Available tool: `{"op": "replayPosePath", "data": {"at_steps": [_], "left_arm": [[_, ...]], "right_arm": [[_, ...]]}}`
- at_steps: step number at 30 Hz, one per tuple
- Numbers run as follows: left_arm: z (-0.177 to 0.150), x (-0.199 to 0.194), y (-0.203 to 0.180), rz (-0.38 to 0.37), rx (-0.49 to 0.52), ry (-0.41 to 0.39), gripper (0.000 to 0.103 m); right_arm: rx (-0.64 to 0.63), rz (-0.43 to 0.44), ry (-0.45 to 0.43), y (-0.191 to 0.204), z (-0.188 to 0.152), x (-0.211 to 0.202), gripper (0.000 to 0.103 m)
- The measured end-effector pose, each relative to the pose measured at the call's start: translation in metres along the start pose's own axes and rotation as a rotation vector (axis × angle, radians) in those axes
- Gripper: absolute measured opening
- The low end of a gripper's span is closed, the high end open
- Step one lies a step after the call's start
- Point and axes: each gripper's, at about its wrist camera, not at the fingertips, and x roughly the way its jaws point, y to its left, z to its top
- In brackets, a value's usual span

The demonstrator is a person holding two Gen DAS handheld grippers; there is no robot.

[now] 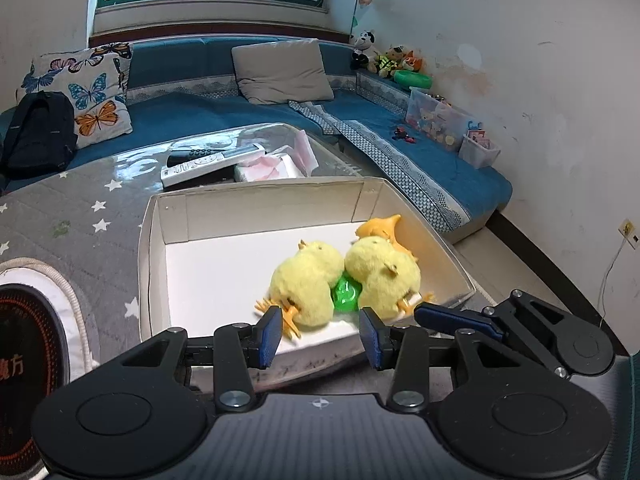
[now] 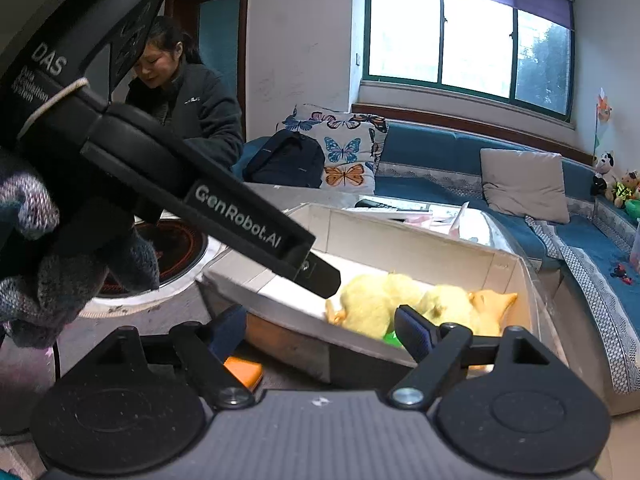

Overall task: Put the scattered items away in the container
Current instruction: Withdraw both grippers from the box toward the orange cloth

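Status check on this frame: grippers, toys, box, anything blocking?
Left hand-held gripper open, empty, at box near edge. Right hand-held gripper open, empty. Two yellow chicks and green toy in box. No obstruction.

Right claw (image 2: 320,330) open; yellow plush chicks (image 2: 404,304) in box (image 2: 508,264)

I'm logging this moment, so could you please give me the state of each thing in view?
Left tongs: open, empty.
Right tongs: open, empty.
White box: lidless, holding toys.
Yellow plush chicks: lying in box, touching.
Green toy: wedged between chicks.
Orange object: outside box.
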Motion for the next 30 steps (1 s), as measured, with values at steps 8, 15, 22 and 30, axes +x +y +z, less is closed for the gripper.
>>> {"op": "replayPosePath", "data": {"at_steps": [8, 15, 22, 30], "left_arm": [[-0.020, -0.014, 0.004, 0.013, 0.000, 0.001, 0.045], [-0.036, -0.017, 0.014, 0.022, -0.021, 0.024, 0.045], [-0.053, -0.012, 0.033, 0.022, -0.089, 0.073, 0.045], [-0.066, -0.008, 0.045, -0.008, -0.167, 0.106, 0.045]], "right_arm": [[0.034, 0.023, 0.016, 0.009, -0.020, -0.004, 0.084], [0.056, 0.050, 0.047, 0.021, -0.039, -0.002, 0.084], [0.040, 0.079, 0.082, 0.038, -0.047, 0.008, 0.083], [0.038, 0.121, 0.115, 0.053, -0.050, 0.026, 0.075]]}}
